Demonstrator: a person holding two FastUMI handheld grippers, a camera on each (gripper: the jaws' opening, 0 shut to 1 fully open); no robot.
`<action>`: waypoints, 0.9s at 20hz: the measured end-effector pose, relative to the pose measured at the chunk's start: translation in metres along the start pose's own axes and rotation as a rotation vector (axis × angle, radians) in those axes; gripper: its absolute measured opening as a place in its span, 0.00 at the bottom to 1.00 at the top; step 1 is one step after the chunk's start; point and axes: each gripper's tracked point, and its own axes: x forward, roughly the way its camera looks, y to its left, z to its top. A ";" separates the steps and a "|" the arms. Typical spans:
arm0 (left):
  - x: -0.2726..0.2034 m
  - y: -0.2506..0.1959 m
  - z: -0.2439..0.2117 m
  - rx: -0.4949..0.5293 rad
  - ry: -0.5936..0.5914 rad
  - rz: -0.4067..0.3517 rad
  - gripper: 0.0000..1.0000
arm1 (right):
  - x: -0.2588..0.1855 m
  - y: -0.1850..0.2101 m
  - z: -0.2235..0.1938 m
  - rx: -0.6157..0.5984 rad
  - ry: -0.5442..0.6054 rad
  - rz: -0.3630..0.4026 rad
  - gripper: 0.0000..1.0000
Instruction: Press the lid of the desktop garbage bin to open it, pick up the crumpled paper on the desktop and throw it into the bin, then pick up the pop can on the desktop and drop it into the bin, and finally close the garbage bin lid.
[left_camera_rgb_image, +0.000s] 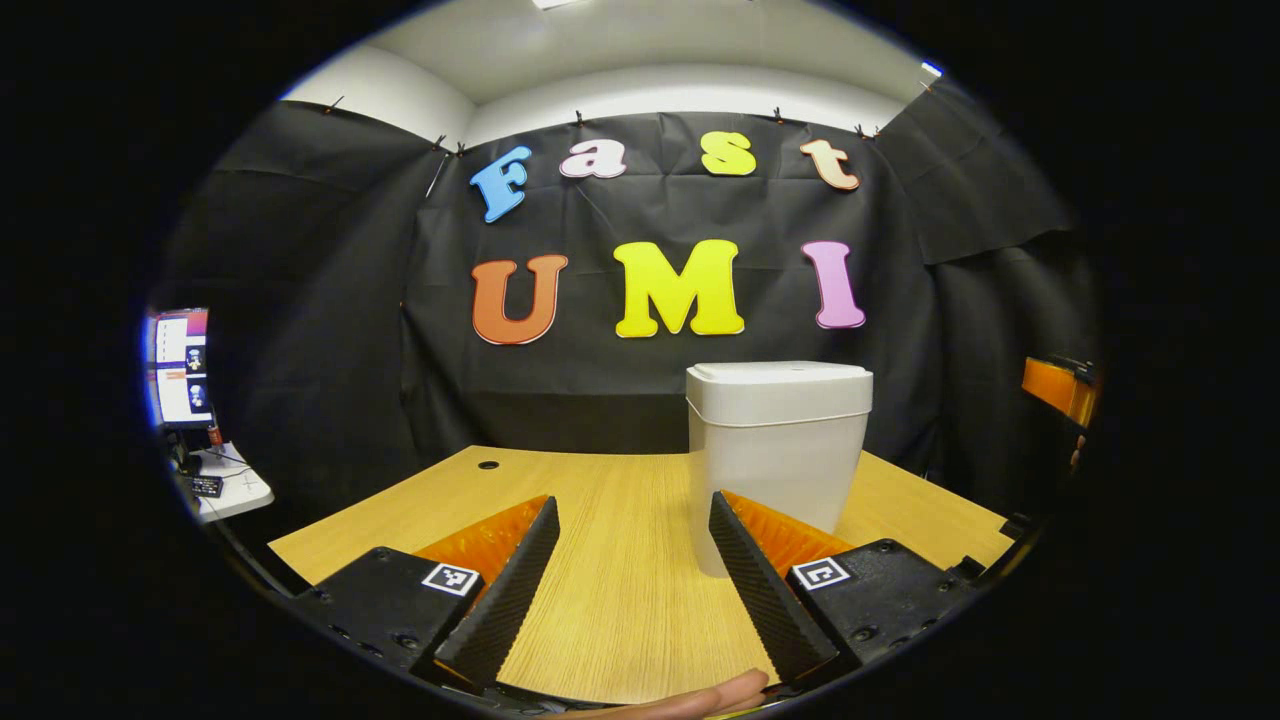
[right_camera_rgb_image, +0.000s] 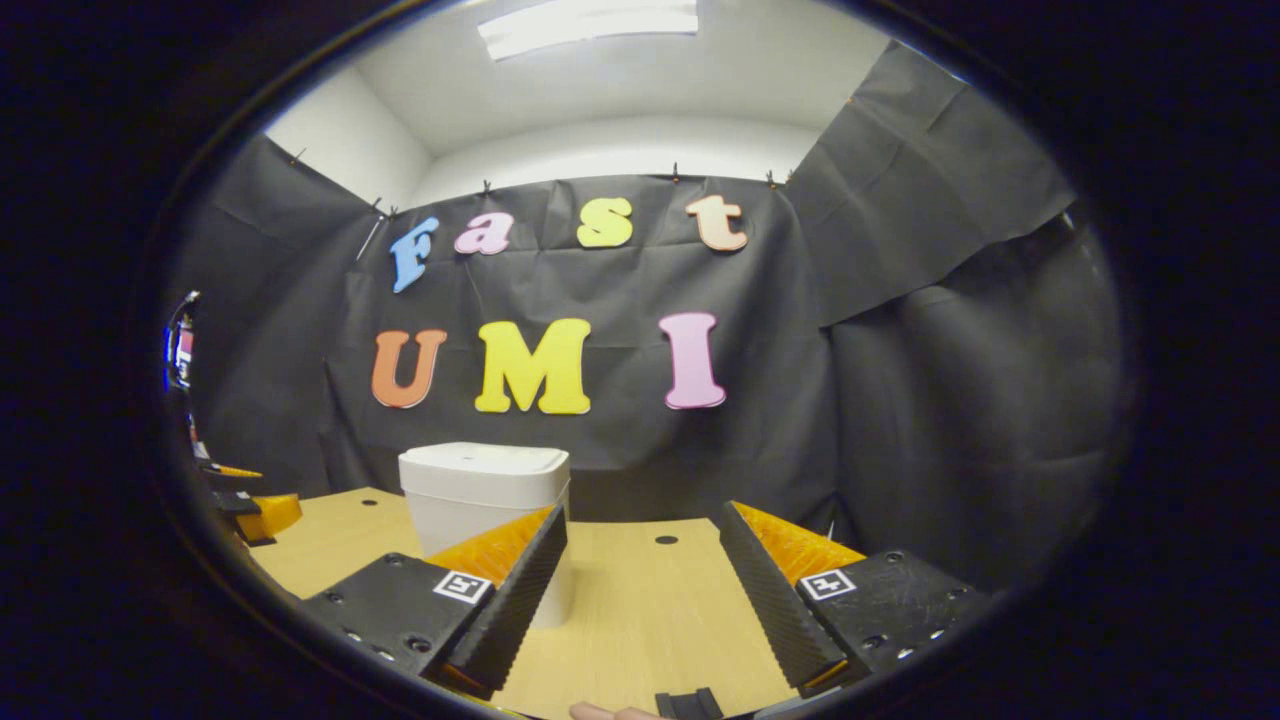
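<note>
- Left gripper view: the left gripper (left_camera_rgb_image: 632, 560) hangs over the wooden table (left_camera_rgb_image: 620, 600) with its two fingers spread wide apart and nothing between them.
- The white garbage bin (left_camera_rgb_image: 775, 450) stands upright on the table ahead and a little to the right of this gripper — its lid (left_camera_rgb_image: 778, 375) is down and flat. The gripper's right-hand finger overlaps the bin's lower corner in the picture; I cannot tell whether they touch.
- A fingertip (left_camera_rgb_image: 700, 700) of the person shows at the bottom edge.
- At the far left, beyond the table, a lit monitor (left_camera_rgb_image: 180, 365) stands on a small side desk.
- Right gripper view: the right gripper (right_camera_rgb_image: 645, 590) is likewise held above the table (right_camera_rgb_image: 640, 620), fingers parted and empty.
- Here the bin (right_camera_rgb_image: 480, 500) sits ahead to the left — lid (right_camera_rgb_image: 485, 458) closed, partly behind the gripper's left-hand finger.
</note>
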 end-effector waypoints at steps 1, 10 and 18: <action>-0.001 0.001 0.000 -0.002 0.000 0.003 0.98 | 0.001 0.003 -0.004 0.002 0.011 0.006 0.92; -0.005 0.013 0.007 -0.007 -0.015 0.031 0.97 | -0.009 0.029 -0.001 -0.034 0.009 0.034 0.96; -0.004 0.009 0.005 -0.010 -0.013 0.032 0.97 | -0.011 0.043 -0.018 -0.029 0.048 0.062 0.94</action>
